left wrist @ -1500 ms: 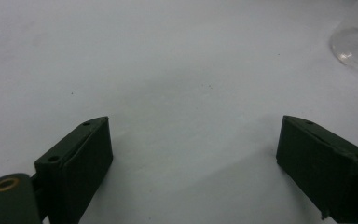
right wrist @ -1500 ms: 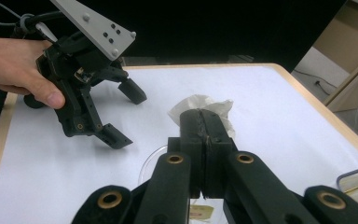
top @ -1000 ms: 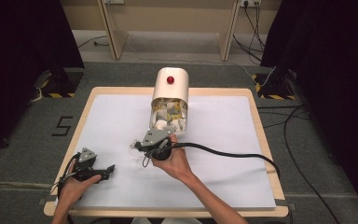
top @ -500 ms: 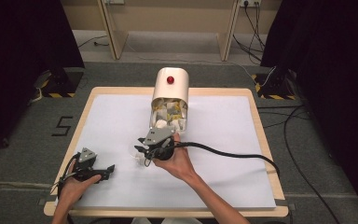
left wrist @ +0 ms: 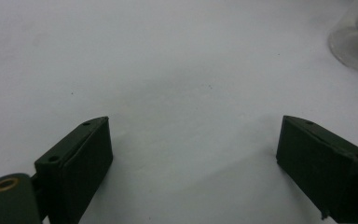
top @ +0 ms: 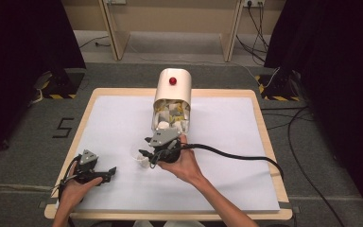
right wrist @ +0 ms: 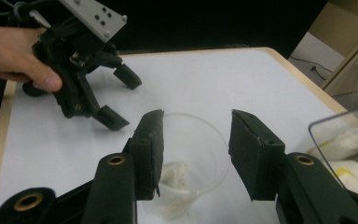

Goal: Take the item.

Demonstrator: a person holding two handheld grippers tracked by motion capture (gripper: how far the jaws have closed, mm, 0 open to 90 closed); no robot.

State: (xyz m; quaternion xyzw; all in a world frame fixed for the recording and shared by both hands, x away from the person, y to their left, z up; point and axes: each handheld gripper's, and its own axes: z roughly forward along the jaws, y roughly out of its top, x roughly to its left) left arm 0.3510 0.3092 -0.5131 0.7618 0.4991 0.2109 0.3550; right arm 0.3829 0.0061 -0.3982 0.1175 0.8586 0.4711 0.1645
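A clear plastic cup (top: 136, 152) stands on the white table cover (top: 227, 142), just in front of a cream container (top: 172, 87) lying on its side. My right gripper (top: 145, 158) hovers over the cup (right wrist: 209, 163) with its jaws apart. They have just been opening, and nothing is pressed between the pads. A white packet (right wrist: 175, 175) lies in the cup's bottom. My left gripper (top: 106, 174) rests low at the near left, open and empty, and it also appears in the right gripper view (right wrist: 121, 99). Its own view has the jaws wide (left wrist: 193, 154) over bare cover, with the cup (left wrist: 354, 42) at the upper right.
The container has a red knob (top: 172, 81) on top, and its clear front (top: 170, 113) is packed with white and yellow packets (right wrist: 349, 137). A black cable (top: 236, 155) trails right from my right gripper. The table's wooden edge (top: 264, 142) runs along the right.
My right gripper's jaws have opened over the cup, and the white packet now lies in the cup. The left gripper has stayed where it was.
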